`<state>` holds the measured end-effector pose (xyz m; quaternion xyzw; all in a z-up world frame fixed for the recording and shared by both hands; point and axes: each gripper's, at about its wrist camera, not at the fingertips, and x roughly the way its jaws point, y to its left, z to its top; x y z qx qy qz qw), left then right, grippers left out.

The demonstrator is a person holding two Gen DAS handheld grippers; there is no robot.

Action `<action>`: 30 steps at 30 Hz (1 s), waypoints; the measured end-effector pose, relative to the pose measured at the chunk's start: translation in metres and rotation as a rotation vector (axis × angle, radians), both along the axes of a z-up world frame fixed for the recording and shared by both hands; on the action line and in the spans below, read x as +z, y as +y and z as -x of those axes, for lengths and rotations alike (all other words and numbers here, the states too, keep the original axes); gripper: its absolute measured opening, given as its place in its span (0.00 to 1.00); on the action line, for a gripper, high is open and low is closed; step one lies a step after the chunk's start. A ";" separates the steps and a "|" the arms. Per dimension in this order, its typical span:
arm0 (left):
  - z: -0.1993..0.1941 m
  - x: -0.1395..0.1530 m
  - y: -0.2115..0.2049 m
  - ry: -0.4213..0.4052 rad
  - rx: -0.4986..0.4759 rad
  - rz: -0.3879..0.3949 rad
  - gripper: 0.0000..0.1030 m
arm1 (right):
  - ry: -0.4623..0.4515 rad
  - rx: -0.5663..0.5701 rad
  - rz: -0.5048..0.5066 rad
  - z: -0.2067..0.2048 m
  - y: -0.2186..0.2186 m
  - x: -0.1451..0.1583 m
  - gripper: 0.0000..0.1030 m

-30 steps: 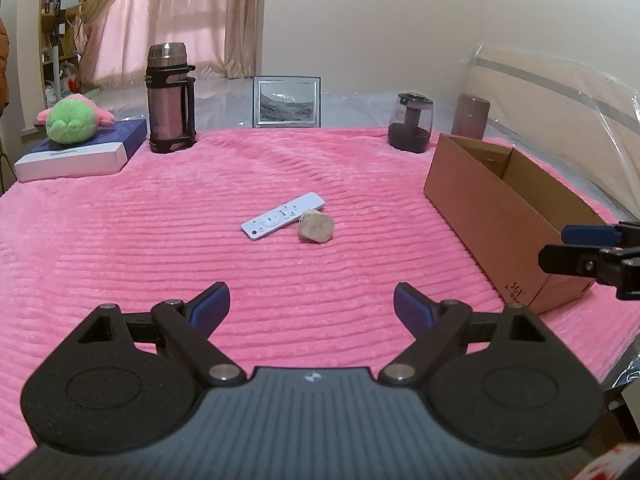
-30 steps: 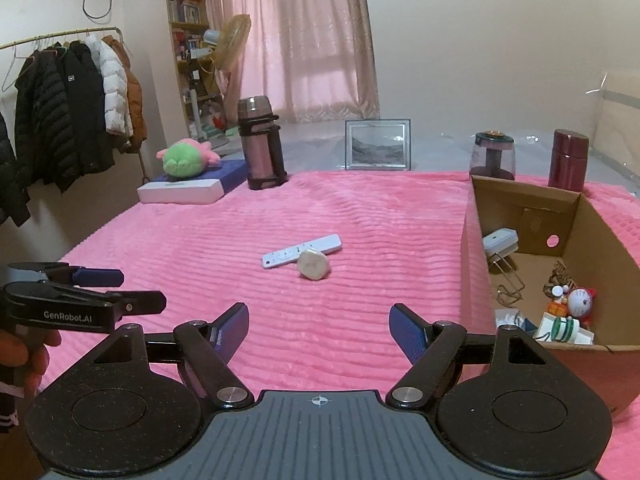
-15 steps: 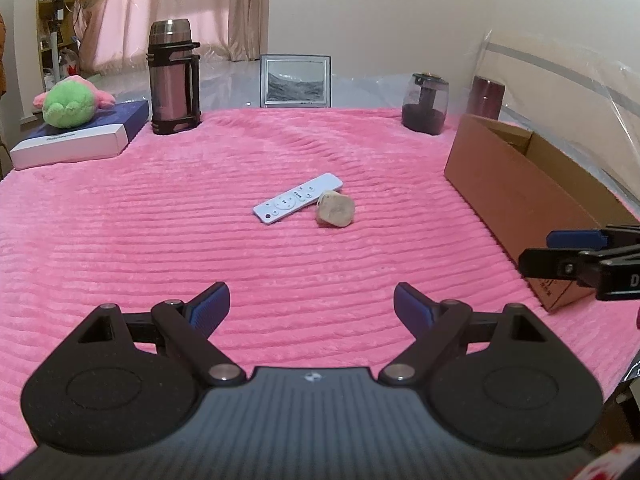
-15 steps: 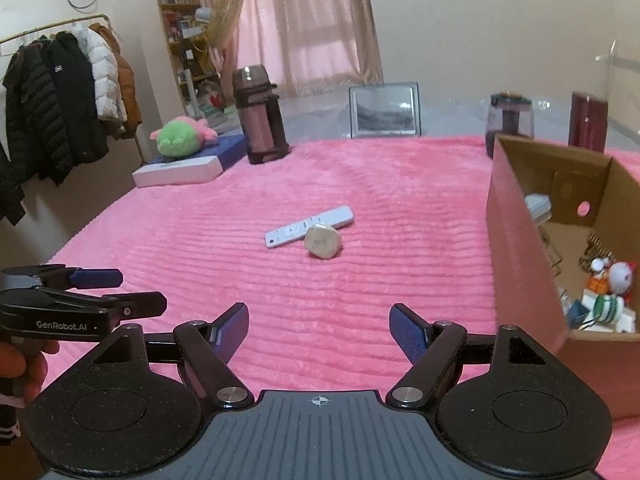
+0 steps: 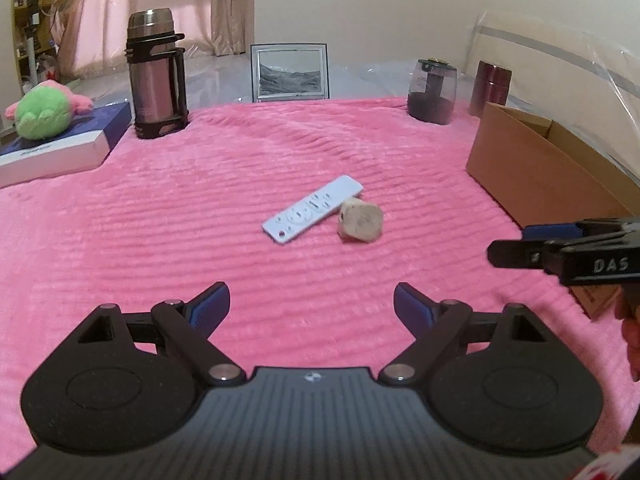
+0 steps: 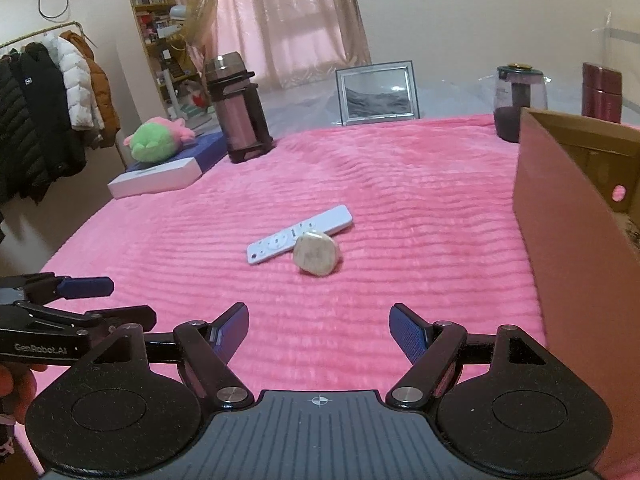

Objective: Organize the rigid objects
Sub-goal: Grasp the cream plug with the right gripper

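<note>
Your left gripper (image 5: 310,304) has its jaws spread wide with only pink blanket (image 5: 200,200) between the blue pads; nothing is held. Your right gripper (image 6: 319,326) is likewise wide and empty, hanging above the blanket. Each shows in the other's view: the right one comes in at the right edge of the left view, the left one at the lower left of the right view, with part of your hand behind it. Ahead of both, near the middle of the blanket, lies the white remote (image 5: 313,209), lying at a slant, and the pale chunky block (image 5: 360,223) sits just beside it on its right, touching or nearly so. To the right stands the open cardboard box (image 6: 560,200), well apart from the two. Along the far edge stand a steel flask (image 5: 156,74), a framed picture (image 5: 290,73), a dark jar (image 5: 432,92) and a maroon tumbler (image 5: 491,88). At far left a green plush (image 5: 42,110) rests on a flat box (image 5: 60,148).
</note>
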<state>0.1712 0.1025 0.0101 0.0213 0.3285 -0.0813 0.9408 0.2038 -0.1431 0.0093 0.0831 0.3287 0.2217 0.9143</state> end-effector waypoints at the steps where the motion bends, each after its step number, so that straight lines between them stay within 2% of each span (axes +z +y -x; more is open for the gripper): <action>1: -0.007 -0.002 0.003 -0.009 0.001 0.001 0.84 | -0.003 0.000 0.004 -0.007 0.004 -0.003 0.72; 4: -0.028 -0.007 0.009 -0.037 -0.012 -0.014 0.84 | -0.009 -0.014 0.013 -0.025 0.015 -0.013 0.72; 8: -0.060 -0.020 0.014 -0.034 -0.044 -0.059 0.84 | -0.019 -0.018 0.016 -0.049 0.032 -0.028 0.72; 12: -0.085 -0.030 0.022 -0.025 -0.053 -0.069 0.84 | -0.021 -0.036 0.001 -0.071 0.047 -0.043 0.72; 20: -0.114 -0.048 0.035 -0.005 -0.066 -0.084 0.84 | -0.023 -0.077 -0.002 -0.107 0.073 -0.064 0.71; 25: -0.124 -0.055 0.038 0.001 -0.073 -0.075 0.84 | -0.022 -0.078 0.011 -0.120 0.085 -0.073 0.62; 30: -0.130 -0.059 0.040 0.007 -0.072 -0.065 0.84 | -0.041 -0.083 0.086 -0.125 0.097 -0.081 0.58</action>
